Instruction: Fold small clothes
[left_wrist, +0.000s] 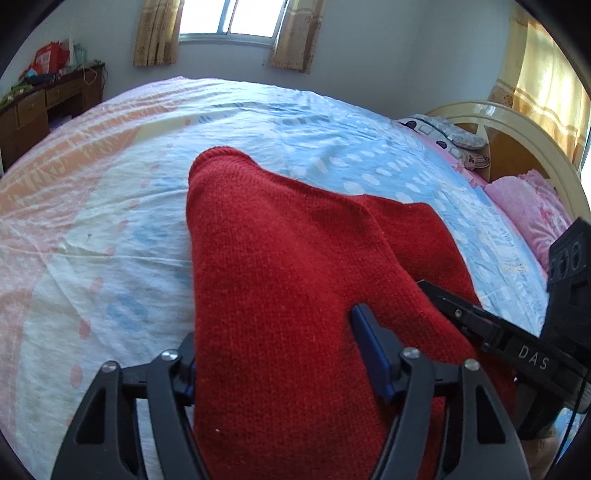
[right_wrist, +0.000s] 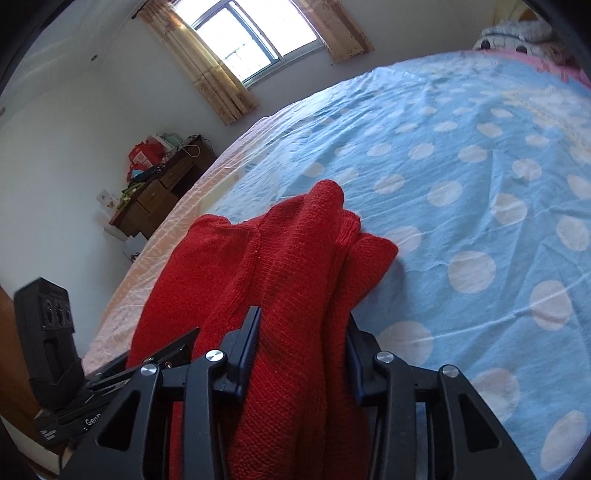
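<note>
— Two grippers, one garment: where does it stand?
— My left gripper (left_wrist: 280, 373) and right gripper (right_wrist: 301, 354) each pinch the red knit (right_wrist: 280, 266) between their fingers, its near edge bunched and lifted over the bed (right_wrist: 480, 184). Folding looks barely begun; smoothing and final folds remain.

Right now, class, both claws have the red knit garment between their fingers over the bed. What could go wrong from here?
1. The red knit garment sits bunched in thick folds in the right claw, so layers may slip unevenly.
2. The left claw spans a wide band of it, so the grip may be loose.
3. The two claws sit close together and may collide or stretch the knit.
</note>
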